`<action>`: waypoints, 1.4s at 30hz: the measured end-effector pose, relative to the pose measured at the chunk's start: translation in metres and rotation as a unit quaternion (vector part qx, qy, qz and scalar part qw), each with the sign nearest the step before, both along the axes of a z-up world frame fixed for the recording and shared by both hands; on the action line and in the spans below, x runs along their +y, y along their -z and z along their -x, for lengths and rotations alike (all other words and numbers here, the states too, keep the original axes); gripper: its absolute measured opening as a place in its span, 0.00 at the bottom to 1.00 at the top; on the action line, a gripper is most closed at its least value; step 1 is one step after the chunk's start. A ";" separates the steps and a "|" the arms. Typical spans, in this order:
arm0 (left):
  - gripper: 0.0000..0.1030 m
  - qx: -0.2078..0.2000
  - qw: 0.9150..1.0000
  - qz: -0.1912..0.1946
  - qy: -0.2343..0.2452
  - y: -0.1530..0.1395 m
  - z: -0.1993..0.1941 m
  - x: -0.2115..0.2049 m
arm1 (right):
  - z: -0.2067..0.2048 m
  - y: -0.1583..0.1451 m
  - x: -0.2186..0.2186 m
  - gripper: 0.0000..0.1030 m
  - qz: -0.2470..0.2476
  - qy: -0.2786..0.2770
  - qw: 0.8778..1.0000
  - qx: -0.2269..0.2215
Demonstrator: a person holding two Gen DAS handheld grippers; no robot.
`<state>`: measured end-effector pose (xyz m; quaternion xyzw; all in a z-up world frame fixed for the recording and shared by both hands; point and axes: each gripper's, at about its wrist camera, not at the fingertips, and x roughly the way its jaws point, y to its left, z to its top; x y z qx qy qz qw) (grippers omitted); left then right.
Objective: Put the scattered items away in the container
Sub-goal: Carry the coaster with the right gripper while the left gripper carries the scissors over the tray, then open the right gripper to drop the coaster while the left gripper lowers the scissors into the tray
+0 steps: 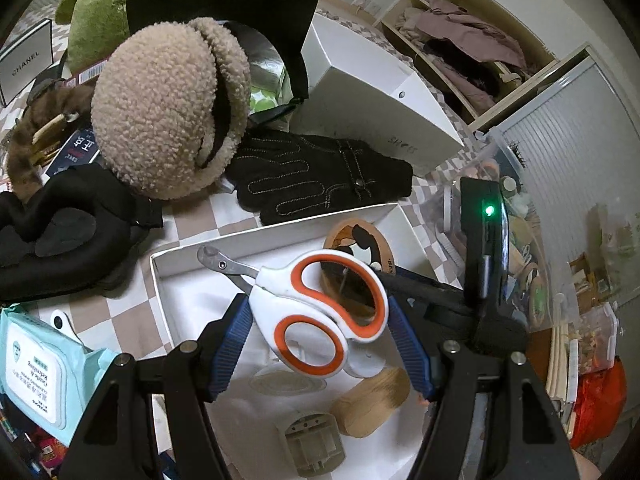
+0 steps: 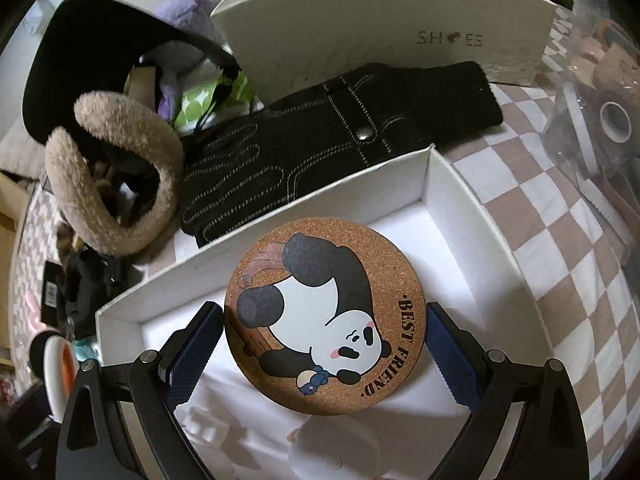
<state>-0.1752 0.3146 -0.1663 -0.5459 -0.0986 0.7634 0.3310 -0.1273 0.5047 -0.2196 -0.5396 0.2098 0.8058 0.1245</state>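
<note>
Gripping the scissors [image 1: 320, 312], the left gripper [image 1: 320, 344] hides what the right gripper [image 2: 324, 344] clamps: a panda coaster [image 2: 324, 320].

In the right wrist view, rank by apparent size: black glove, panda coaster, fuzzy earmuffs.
1. black glove, largest spread.
2/3. panda coaster and fuzzy earmuffs look alike in extent; the coaster sits nearer the lens, between the right gripper fingers, so no ranking.

Left gripper [image 1: 320, 354] reaching forward and down, blue pads [image 1: 230, 350] closing on the clippers [image 1: 320, 312] at the handle loops, right gripper [image 2: 324, 354] tilting downward, pads [image 2: 192, 354] pinching the coaster [image 2: 324, 320] at its edges, seemingly in firm contact
</note>
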 end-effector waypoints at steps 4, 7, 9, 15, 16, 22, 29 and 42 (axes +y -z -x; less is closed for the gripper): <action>0.67 -0.003 1.000 0.001 -0.002 0.005 0.004 0.001 | 0.000 0.004 -0.002 0.95 -0.011 -0.008 1.000 -0.001; 0.67 -0.008 1.000 0.001 -0.003 0.009 0.007 0.001 | -0.001 0.008 -0.002 0.95 -0.011 -0.012 1.000 -0.007; 0.67 -0.009 1.000 0.002 -0.003 0.011 0.007 0.002 | -0.003 0.010 -0.002 0.95 -0.015 -0.013 1.000 -0.018; 0.67 -0.013 1.000 0.008 -0.005 0.018 0.010 0.002 | -0.006 0.008 -0.009 0.95 -0.037 -0.046 0.997 -0.039; 0.67 -0.013 1.000 0.009 -0.005 0.019 0.011 0.002 | -0.007 0.008 -0.011 0.95 -0.041 -0.053 0.997 -0.042; 0.67 -0.017 1.000 0.012 -0.006 0.025 0.013 0.004 | -0.015 0.005 -0.019 0.96 -0.059 -0.098 0.992 -0.052; 0.67 -0.021 1.000 0.022 0.001 0.034 0.016 0.013 | -0.027 -0.001 -0.018 1.00 -0.059 -0.122 0.989 -0.051; 0.67 -0.009 0.998 0.060 0.017 0.047 0.016 0.031 | -0.049 -0.015 -0.014 1.00 -0.054 -0.148 0.987 -0.044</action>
